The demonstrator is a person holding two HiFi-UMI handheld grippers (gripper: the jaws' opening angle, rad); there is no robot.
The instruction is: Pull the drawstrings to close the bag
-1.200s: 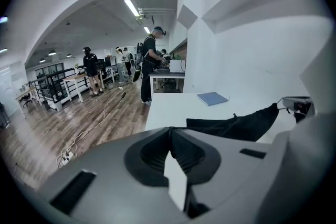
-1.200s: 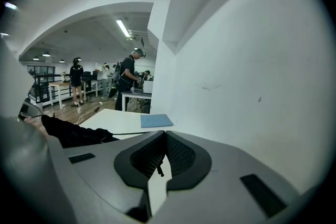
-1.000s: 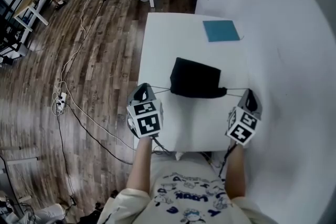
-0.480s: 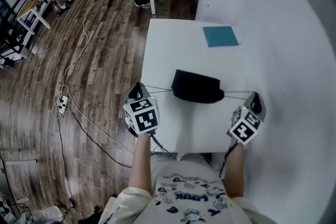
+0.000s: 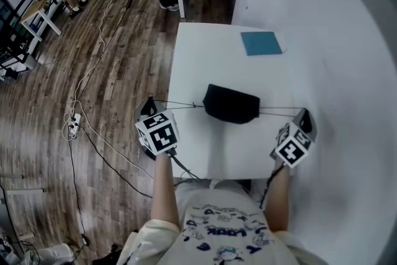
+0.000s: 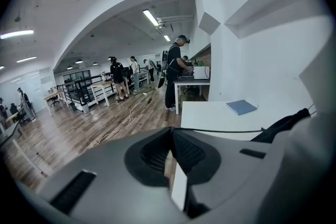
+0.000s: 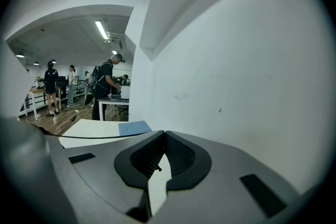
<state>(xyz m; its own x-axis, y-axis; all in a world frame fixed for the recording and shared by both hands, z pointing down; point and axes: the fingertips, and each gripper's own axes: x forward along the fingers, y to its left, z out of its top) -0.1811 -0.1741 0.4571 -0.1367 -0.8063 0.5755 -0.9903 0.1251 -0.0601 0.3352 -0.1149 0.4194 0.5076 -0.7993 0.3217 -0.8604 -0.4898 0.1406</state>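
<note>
Two cords run taut from the black bag (image 5: 231, 103), which lies toward the near side of the white table (image 5: 205, 59). The left hand-held gripper (image 5: 149, 110), just past the table's left edge, has its jaws clamped tight on the left drawstring (image 5: 180, 106). The right hand-held gripper (image 5: 302, 116) is likewise pinched closed on the right drawstring (image 5: 279, 110). A blue pad (image 5: 260, 43) sits farther back.

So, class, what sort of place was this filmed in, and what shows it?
Probably an open-plan office or lab workroom: desks with people standing at them, a white table against the wall, and cables trailing over the wood floor.
</note>
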